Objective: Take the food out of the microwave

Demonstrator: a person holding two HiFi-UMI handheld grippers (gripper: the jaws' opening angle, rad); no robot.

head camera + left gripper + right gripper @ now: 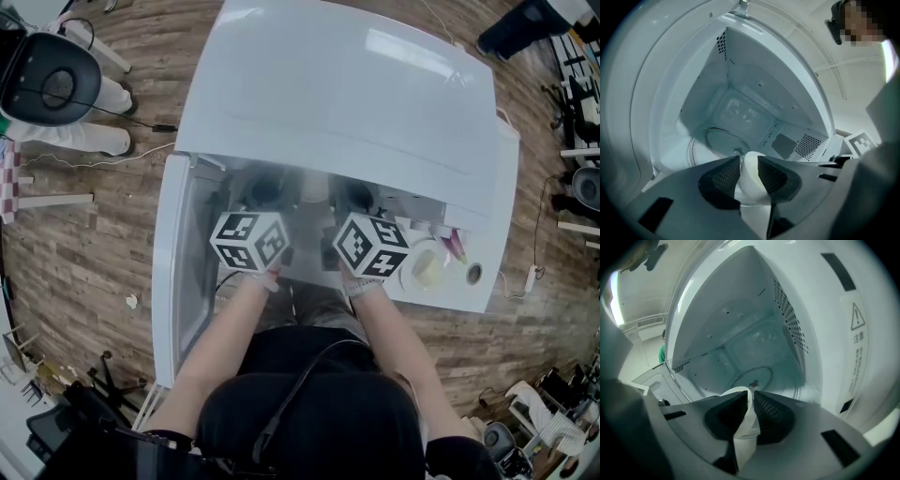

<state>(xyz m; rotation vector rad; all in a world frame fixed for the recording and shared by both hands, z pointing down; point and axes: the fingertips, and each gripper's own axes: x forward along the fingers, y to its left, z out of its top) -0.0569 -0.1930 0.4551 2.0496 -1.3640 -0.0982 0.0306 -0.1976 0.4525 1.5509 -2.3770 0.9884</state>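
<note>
White bowl (751, 187) is sitting at the open mouth of the microwave (337, 94), in front of the turntable (723, 139), with the right tongs (749, 401) clamping its thin rim and the left tongs (749, 164) standing parted astride another stretch of rim.

Overhead head view, 2 facing microwave (740, 93)

A glossy white microwave (337, 84), a smooth white bowl (746, 423) and a matt wood-plank floor (84, 244) are pictured.

Left gripper (749, 161) and right gripper (751, 397) reach side by side into the microwave (337, 94). The right is clamped on the bowl (745, 427) rim, and the left's jaws sit loose around it.
</note>
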